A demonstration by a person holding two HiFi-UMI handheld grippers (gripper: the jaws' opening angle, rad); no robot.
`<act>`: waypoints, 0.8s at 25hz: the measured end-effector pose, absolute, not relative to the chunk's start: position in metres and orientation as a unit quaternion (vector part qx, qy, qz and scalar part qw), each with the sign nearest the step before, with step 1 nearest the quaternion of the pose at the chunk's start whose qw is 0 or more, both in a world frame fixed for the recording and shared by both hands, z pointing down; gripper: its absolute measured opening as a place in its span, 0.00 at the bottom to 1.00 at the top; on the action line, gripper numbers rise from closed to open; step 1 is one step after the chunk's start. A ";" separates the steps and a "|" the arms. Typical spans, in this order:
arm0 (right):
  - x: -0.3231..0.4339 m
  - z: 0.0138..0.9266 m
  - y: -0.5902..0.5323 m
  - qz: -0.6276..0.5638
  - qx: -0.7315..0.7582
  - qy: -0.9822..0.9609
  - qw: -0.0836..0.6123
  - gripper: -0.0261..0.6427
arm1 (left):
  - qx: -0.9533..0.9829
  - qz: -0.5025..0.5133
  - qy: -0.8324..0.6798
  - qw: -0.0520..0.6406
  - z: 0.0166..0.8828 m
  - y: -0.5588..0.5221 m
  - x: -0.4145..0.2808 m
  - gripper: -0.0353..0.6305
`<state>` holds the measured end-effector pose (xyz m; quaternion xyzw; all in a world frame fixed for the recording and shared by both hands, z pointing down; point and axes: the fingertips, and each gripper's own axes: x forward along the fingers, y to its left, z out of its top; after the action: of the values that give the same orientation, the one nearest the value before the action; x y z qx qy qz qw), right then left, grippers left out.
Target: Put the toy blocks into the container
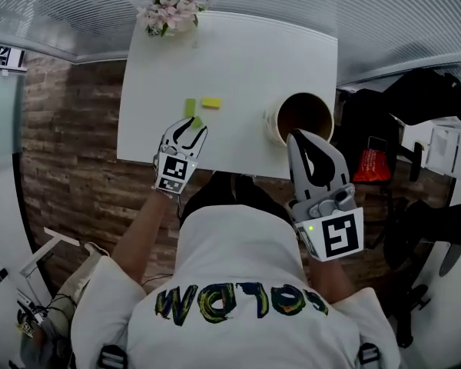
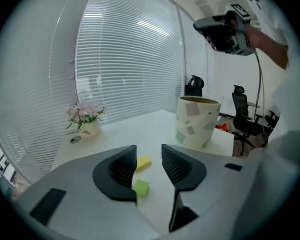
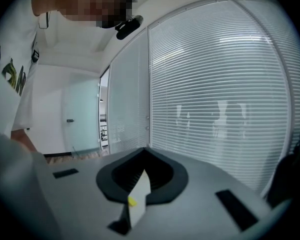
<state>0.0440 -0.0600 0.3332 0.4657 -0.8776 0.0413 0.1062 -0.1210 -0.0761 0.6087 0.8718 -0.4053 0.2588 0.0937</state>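
Note:
On the white table (image 1: 238, 60) lie a yellow block (image 1: 210, 102) and a green block (image 1: 190, 108), and a second green bit (image 1: 197, 121) shows right at my left gripper's tips. My left gripper (image 1: 192, 127) is low over the table and open. In the left gripper view a green block (image 2: 141, 187) lies on the table in the gap by the left jaw, untouched by the pads, with the yellow block (image 2: 143, 162) just beyond. The patterned container (image 1: 303, 118) (image 2: 197, 121) stands to the right. My right gripper (image 1: 298, 135) (image 3: 142, 154) hovers over the container's near rim, shut and empty.
A small pot of pink flowers (image 1: 170, 10) (image 2: 85, 119) stands at the table's far edge by the window blinds. Black office chairs (image 1: 430, 98) and a red item (image 1: 366, 166) sit on the floor to the right of the table.

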 end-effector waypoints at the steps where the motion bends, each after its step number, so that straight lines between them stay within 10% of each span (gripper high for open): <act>1: 0.044 0.336 -0.060 0.043 0.465 -0.877 0.108 0.05 | 0.870 0.268 -0.402 0.096 0.619 -0.076 -0.122 0.31; 20: 0.044 0.391 -0.052 0.089 0.458 -0.874 0.137 0.05 | 0.843 0.352 -0.387 0.122 0.736 -0.084 -0.141 0.39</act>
<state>0.0438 -0.0522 0.3911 0.4576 -0.8740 0.0893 0.1370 -0.1409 -0.0841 0.7363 0.8434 -0.3869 0.3523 0.1219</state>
